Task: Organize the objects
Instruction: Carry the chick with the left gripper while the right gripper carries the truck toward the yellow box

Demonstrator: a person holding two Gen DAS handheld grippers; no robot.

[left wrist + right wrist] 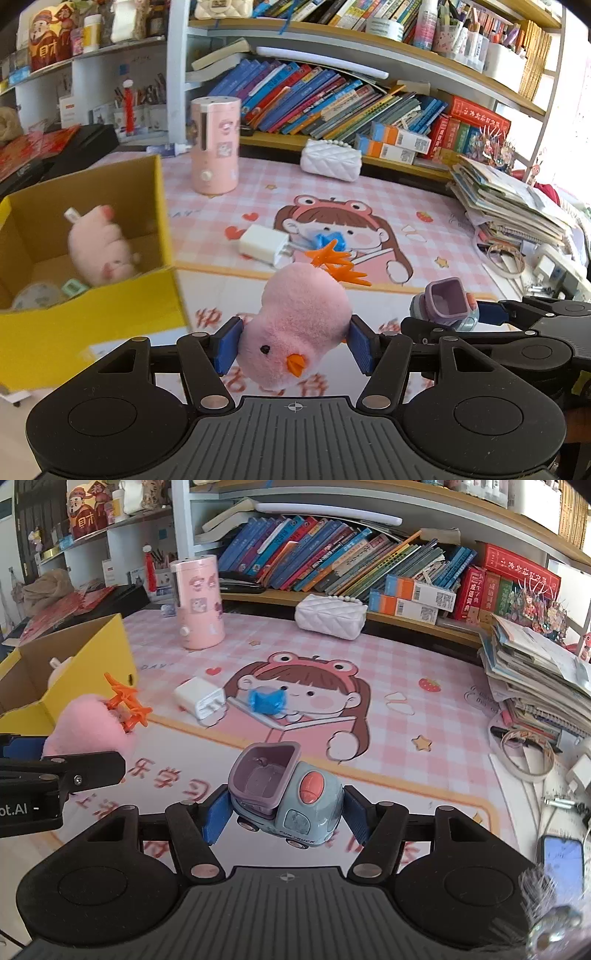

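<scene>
My left gripper (293, 345) is shut on a pink plush chick (299, 325) with orange feet, held upside down above the desk mat, right of the yellow cardboard box (110, 317). The box holds a pink plush pig (98, 247) and small items. My right gripper (286, 814) is shut on a blue and purple toy truck (284, 797), held above the mat. The truck also shows in the left wrist view (445, 306); the chick also shows in the right wrist view (92, 727). On the mat lie a white charger (201, 698) and a blue wrapper (267, 699).
A pink cylinder canister (214, 144) and a white quilted purse (330, 158) stand at the back of the mat. Bookshelves (332, 554) run behind. A stack of papers (535, 679) sits at the right, and a phone (563, 864) lies near the right edge.
</scene>
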